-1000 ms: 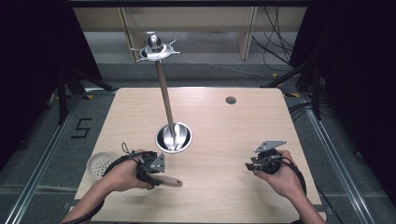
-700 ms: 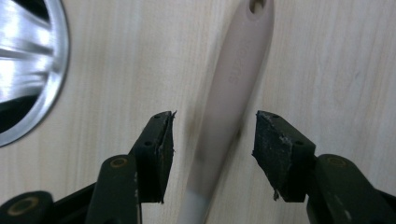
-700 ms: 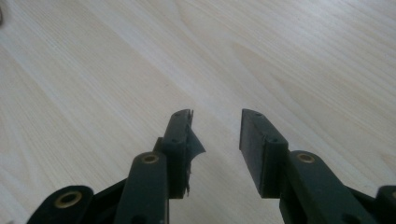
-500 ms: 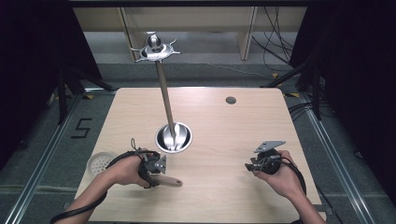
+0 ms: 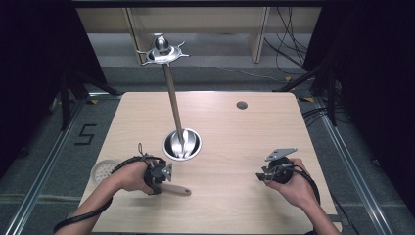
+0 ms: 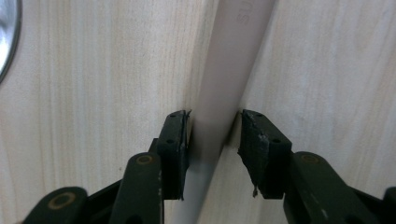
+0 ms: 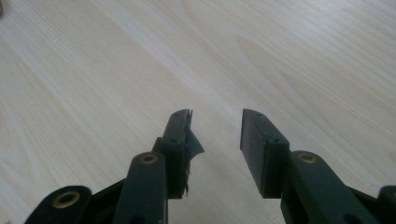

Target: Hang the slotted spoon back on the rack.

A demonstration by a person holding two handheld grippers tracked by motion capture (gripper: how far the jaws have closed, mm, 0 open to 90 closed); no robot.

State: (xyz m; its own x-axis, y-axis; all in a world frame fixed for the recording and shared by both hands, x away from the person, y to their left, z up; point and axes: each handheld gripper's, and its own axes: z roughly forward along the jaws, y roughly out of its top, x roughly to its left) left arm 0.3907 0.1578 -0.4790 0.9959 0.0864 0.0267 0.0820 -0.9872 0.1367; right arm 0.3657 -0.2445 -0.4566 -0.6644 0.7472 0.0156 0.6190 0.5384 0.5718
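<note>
A utensil lies on the wooden table (image 5: 235, 142) at front left. Its wooden handle (image 5: 177, 190) points right and its white perforated round head (image 5: 102, 171) hangs over the table's left edge. My left gripper (image 5: 159, 182) is held down over the handle by a hand. In the left gripper view the pale handle (image 6: 233, 56) runs between the jaws of the left gripper (image 6: 213, 116), which stands open astride it, with a small gap at the right jaw. My right gripper (image 5: 262, 176) rests at front right, and my right gripper (image 7: 215, 114) is open over bare wood.
A metal stand rises from a shiny round base (image 5: 182, 145) at the table's middle. Its thin pole (image 5: 172, 98) leans back to a star-shaped top (image 5: 161, 50). A small dark grommet hole (image 5: 242, 105) sits at back right. Cables trail from both grippers.
The left hand and its gripper have shifted slightly over the handle. The right gripper has stayed where it was.
</note>
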